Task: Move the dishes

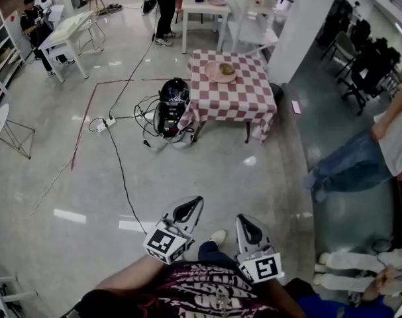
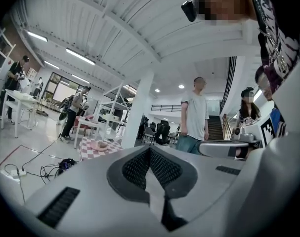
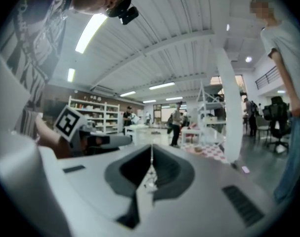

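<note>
– Fingers on the left gripper (image 2: 150,149) and right gripper (image 3: 151,152)?
– Pressed together on both, nothing between them. Both grippers are low, near the person's body.
– Dish location?
– On the checkered bench (image 1: 244,105). It's a pink plate (image 1: 220,71) toward the far side, well apart from both grippers. Brownish item on it, too small to identify.
– Handling?
– Likely rigid, fairly light, smooth so slippery, breakable if dropped. Best hold looks like the thin rim at the near edge, fingers above and below. Keep it level so the load doesn't slide.
</note>
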Available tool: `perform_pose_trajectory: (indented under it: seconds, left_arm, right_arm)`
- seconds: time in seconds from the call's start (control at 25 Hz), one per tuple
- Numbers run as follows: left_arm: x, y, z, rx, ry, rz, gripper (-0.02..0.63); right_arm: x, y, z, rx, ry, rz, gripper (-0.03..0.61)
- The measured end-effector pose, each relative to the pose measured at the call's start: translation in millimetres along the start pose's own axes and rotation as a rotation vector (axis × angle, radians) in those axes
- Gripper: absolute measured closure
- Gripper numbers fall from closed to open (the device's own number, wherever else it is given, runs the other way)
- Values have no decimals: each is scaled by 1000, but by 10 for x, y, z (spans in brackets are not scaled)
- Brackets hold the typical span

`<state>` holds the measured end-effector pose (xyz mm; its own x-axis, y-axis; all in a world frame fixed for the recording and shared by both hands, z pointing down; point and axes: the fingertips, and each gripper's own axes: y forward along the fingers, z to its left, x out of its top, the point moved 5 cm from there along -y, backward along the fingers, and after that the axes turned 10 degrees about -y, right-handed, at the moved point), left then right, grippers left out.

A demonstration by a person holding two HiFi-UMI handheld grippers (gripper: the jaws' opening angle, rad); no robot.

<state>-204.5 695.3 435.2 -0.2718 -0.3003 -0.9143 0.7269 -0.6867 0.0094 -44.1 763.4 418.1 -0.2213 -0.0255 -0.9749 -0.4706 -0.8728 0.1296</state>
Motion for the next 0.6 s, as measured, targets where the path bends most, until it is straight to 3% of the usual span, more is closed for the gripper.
perform_pose_trajectory:
  seconds: [0.28, 0.6]
  left_arm:
    - [-89, 313, 27, 20, 9, 40, 588]
    - [-87, 615, -30, 25, 11, 77, 588]
  right_arm:
    - [-169, 140, -228, 29, 10, 37, 545]
    - [-213, 224, -571, 5, 39, 18, 545]
